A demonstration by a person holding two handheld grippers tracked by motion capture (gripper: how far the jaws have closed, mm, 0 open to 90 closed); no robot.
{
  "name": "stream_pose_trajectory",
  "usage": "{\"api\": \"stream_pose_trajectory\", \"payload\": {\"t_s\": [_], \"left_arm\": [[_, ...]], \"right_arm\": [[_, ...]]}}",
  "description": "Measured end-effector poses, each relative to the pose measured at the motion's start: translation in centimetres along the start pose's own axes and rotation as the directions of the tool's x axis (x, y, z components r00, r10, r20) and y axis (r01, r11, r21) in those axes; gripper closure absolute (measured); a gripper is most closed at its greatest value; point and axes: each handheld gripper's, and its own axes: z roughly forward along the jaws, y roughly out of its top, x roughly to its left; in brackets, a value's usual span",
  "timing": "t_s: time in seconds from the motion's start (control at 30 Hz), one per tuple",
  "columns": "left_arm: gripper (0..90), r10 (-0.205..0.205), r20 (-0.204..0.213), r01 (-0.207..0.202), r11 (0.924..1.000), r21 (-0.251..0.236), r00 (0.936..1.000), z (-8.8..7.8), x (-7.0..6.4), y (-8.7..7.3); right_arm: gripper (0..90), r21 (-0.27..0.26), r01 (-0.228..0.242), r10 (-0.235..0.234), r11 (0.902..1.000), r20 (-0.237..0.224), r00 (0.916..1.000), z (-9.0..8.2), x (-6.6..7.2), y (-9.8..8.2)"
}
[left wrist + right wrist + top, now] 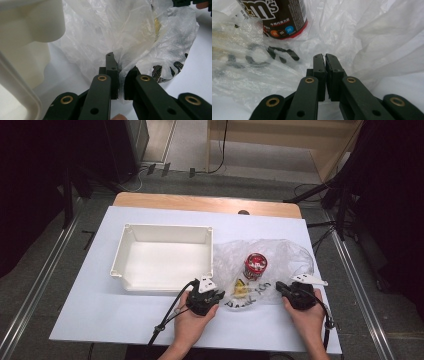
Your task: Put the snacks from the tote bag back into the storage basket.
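"m&m's" on the can (284, 17)

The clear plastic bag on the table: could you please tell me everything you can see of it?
The thin, crinkled, translucent plastic bag with black printed lettering lies spread on the white table sheet, right of the white plastic bin. Through the film show a red-and-brown M&M's can, upright, and a small yellow item. The left gripper pinches a fold of film at the bag's near left edge; the right gripper is closed, apparently on film, at its near right edge.
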Motion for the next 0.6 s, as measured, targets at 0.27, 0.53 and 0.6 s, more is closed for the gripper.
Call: {"api": "stream_pose_trajectory", "payload": {"t_s": [0.27,0.53,0.6], "left_arm": [[86.9,0.011,-0.002,-0.011,0.9999,0.003,0.9999,0.0,-0.1,0.0],[87.1,0.012,-0.003,-0.012,0.9999,0.0,0.9999,0.0,-0.1,0.0],[87.3,0.008,-0.004,-0.008,1.0,0.0,1.0,0.0,-0.1,0.0]], "right_arm": [[90.0,-0.158,0.055,-0.055,0.9858,0.006,0.9985,-3.5,2.0,1.9],[89.9,-0.168,0.109,-0.13,0.9799,-0.126,0.9835,-0.9,6.8,3.2],[89.9,-0.116,0.122,-0.135,0.9857,-0.115,0.9842,0.3,6.9,2.5]]}}
